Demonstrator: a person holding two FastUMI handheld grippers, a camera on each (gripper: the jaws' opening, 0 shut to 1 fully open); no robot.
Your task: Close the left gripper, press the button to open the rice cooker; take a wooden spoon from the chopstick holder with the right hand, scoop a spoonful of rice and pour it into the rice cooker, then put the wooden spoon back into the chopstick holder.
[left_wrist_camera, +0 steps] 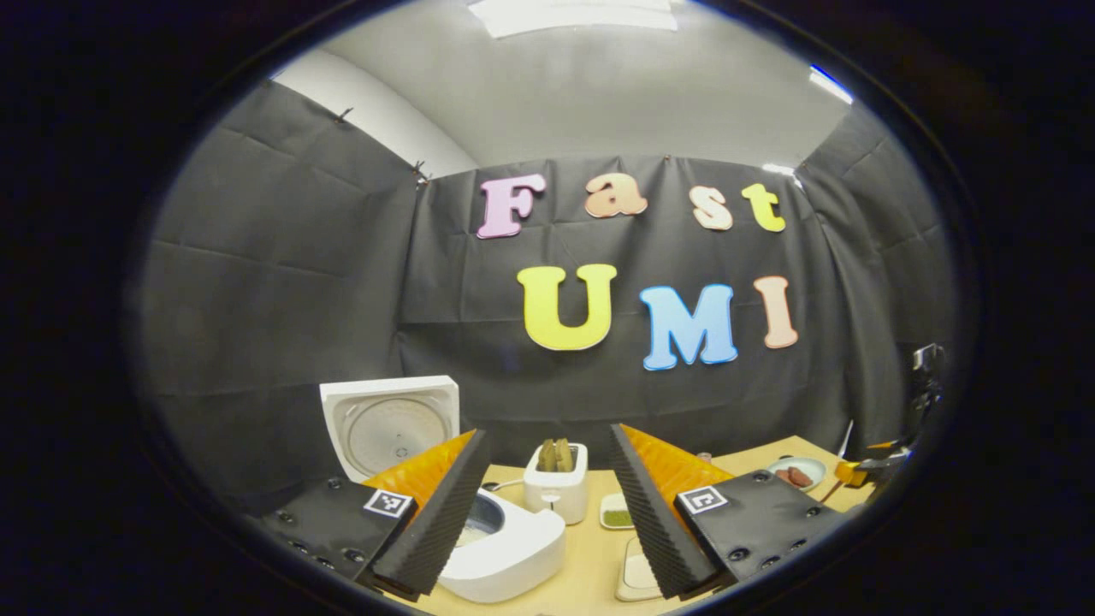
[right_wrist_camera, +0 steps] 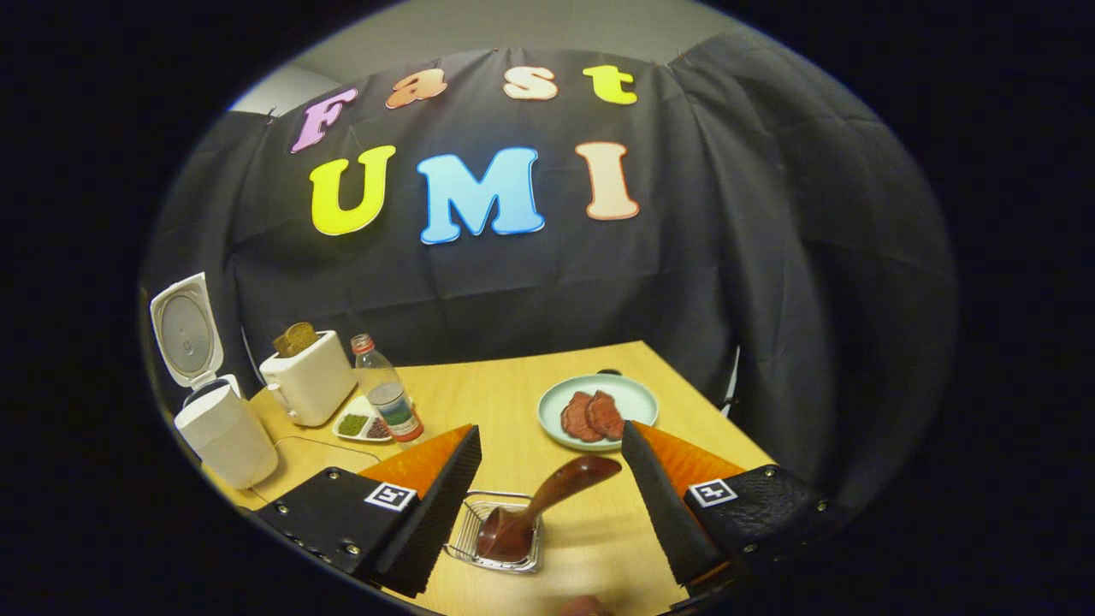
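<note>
The white rice cooker (left_wrist_camera: 513, 556) stands open just under my left gripper (left_wrist_camera: 549, 430), its lid (left_wrist_camera: 389, 425) raised at the back left. That gripper is open and holds nothing. In the right gripper view the cooker (right_wrist_camera: 227, 436) sits at the far left with its lid (right_wrist_camera: 184, 329) up. A dark wooden spoon (right_wrist_camera: 547, 496) leans out of the wire chopstick holder (right_wrist_camera: 473, 516) on the table. My right gripper (right_wrist_camera: 552, 428) hangs open above it, one finger on each side of the spoon and touching nothing.
A white toaster (right_wrist_camera: 308, 381) with bread stands next to the cooker. A plastic bottle (right_wrist_camera: 387, 395) and a small dish of green and dark grains (right_wrist_camera: 364, 425) sit beside it. A pale plate with meat slices (right_wrist_camera: 599, 411) lies near the table's far right edge.
</note>
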